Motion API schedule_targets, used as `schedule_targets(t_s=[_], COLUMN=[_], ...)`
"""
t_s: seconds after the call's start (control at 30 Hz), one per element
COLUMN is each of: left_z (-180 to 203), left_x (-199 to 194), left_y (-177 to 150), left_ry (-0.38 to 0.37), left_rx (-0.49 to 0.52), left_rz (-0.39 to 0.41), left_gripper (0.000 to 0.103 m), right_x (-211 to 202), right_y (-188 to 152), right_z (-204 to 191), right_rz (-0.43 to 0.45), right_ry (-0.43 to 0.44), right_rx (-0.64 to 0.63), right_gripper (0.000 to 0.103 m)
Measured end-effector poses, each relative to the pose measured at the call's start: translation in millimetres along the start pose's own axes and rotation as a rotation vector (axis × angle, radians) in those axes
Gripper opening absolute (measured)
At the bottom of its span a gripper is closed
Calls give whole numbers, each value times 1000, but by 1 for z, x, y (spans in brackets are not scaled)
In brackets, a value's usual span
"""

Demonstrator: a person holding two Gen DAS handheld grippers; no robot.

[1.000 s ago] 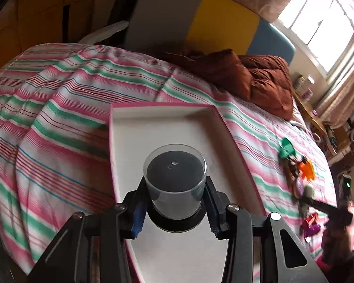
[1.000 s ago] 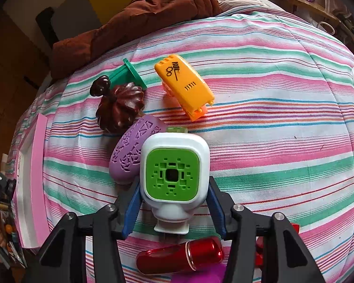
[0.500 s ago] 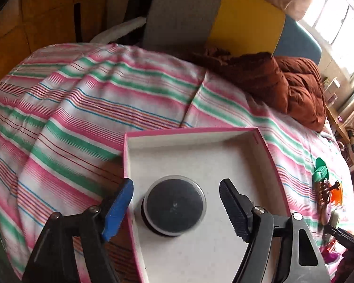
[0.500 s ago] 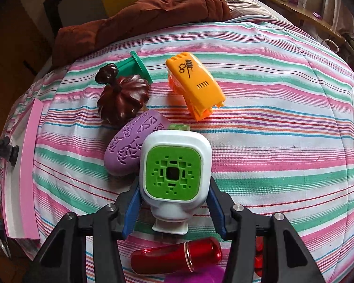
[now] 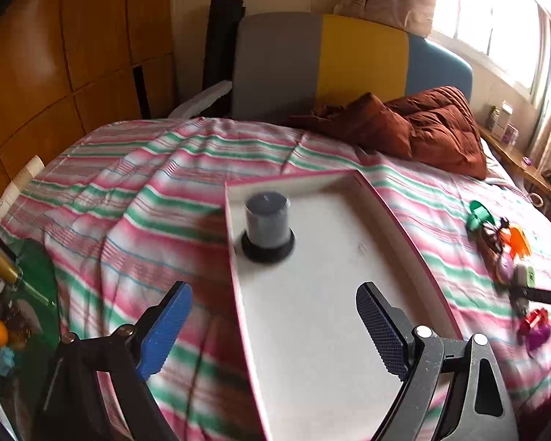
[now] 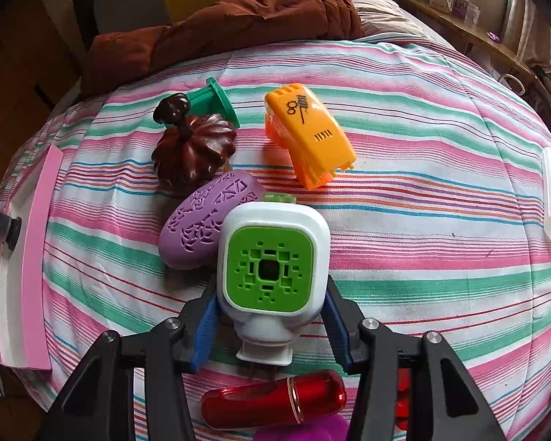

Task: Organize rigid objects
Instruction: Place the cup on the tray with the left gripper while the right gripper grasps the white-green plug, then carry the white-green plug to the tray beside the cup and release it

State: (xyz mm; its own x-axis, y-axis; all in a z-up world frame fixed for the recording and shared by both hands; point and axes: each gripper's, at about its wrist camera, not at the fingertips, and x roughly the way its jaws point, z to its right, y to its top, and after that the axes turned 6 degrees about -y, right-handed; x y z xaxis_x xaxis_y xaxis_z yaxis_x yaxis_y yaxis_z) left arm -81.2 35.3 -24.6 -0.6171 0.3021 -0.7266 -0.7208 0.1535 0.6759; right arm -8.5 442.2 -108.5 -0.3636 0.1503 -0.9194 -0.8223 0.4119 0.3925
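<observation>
Left wrist view: left gripper [image 5: 272, 325] spread wide, nothing between its jaws, hovering over the near left edge of the pink-rimmed tray [image 5: 393, 217]. Dark cylinder [image 5: 268, 224] stands upright in the tray's far left corner, clear of the jaws and ahead of them. Rest of the tray floor bare. Right wrist view: right gripper [image 6: 270, 325] closed on the white-and-green device [image 6: 273, 268], pads against its two flanks, green grille facing the camera, narrow neck pointing back toward the wrist. Device sits low over the striped bedspread [image 6: 422, 228]. The tray lies well off to this gripper's left, at the bed's left edge; judged the coming move is a carry leftward, and the right hand is the one loaded for it. Purple perforated pod [image 6: 202, 228] touches or nearly touches the device on the left, directly on that path; brown pumpkin shape [image 6: 193, 150] and green spool [image 6: 216, 101] just beyond it. Orange clip-like piece [image 6: 308, 137] farther ahead, apart. Red tube [image 6: 272, 398] lies crosswise under the gripper. A lift before swinging left looks needed to clear the pod.
</observation>
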Motion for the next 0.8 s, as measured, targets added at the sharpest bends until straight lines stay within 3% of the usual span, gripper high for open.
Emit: schedule_targets(t_s=[0.13,0.3,0.43,0.67,0.8], left_z=[13,17,15,13,6], left_x=[-6,-8,-8,-16,-20], left_y=[-16,-30,-37,-45,-47], left_ry=[-16,-31,-26,2,-1], left_rx=[4,-10,-28,-3,-19], left_rz=[-28,-61,-72,-57,-55], left_gripper=[94,94,94,94,94], right_x=[-7,-25,-20,-45,-64], right_y=[3,6,8,6,5], right_z=[3,24,15,27,13], right_rz=[37,114,101,198,221], right_ry=[-43,3,5,78,149], right_rx=[13,119,75,134,128], right_gripper=[51,51,51,51,51])
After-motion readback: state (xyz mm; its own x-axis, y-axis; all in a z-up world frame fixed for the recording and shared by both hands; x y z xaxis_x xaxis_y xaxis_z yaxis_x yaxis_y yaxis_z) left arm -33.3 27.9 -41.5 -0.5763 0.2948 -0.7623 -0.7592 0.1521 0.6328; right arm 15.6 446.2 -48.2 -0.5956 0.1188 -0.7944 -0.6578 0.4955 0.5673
